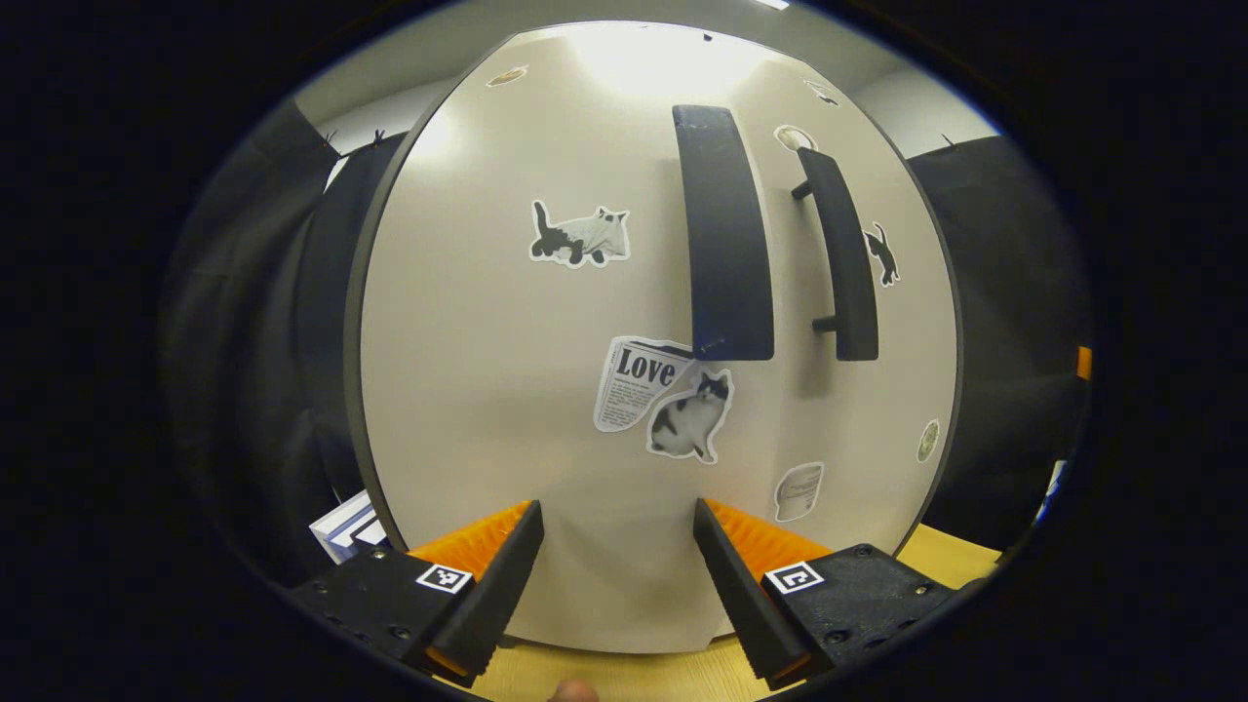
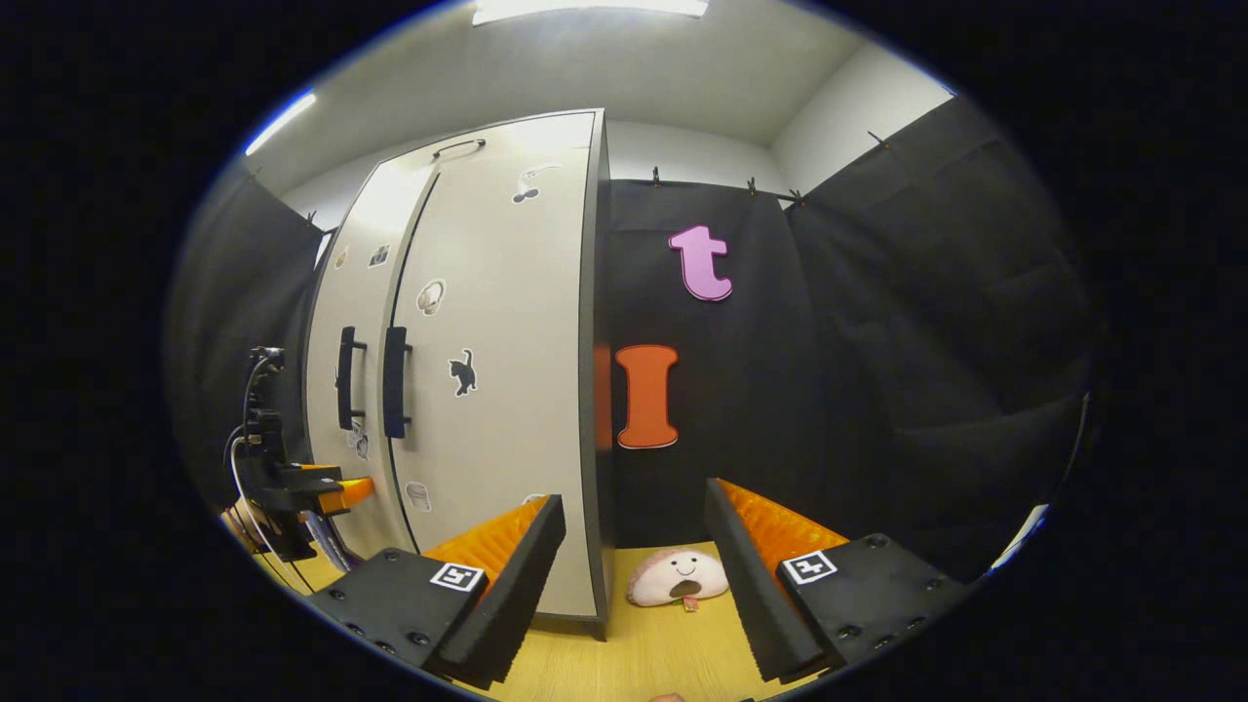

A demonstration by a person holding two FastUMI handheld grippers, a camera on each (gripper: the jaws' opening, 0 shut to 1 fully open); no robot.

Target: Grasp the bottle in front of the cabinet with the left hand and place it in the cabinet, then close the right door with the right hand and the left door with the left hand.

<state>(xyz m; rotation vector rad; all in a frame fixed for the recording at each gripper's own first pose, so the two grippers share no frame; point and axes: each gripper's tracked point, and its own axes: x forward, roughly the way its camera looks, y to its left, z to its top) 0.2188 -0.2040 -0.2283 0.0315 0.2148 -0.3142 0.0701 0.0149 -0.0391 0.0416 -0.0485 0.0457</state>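
A white cabinet (image 1: 487, 322) with cat stickers stands right before my left gripper (image 1: 618, 575), both its doors closed flush. Its two black handles, the left one (image 1: 723, 234) and the right one (image 1: 843, 253), sit side by side above the gripper. My left gripper is open with nothing between its fingers, close to the left door. In the right gripper view the same cabinet (image 2: 507, 390) stands to the left with its handles (image 2: 394, 382) together. My right gripper (image 2: 634, 585) is open and empty, off the cabinet's right corner. The left gripper (image 2: 322, 487) appears farther off by the left door.
The cabinet stands on a light wooden table (image 2: 643, 643). A pink plush toy (image 2: 678, 577) lies on the table right of the cabinet, between my right fingers. A stack of white and blue items (image 1: 346, 526) sits at the cabinet's left foot. Black cloth encloses the booth.
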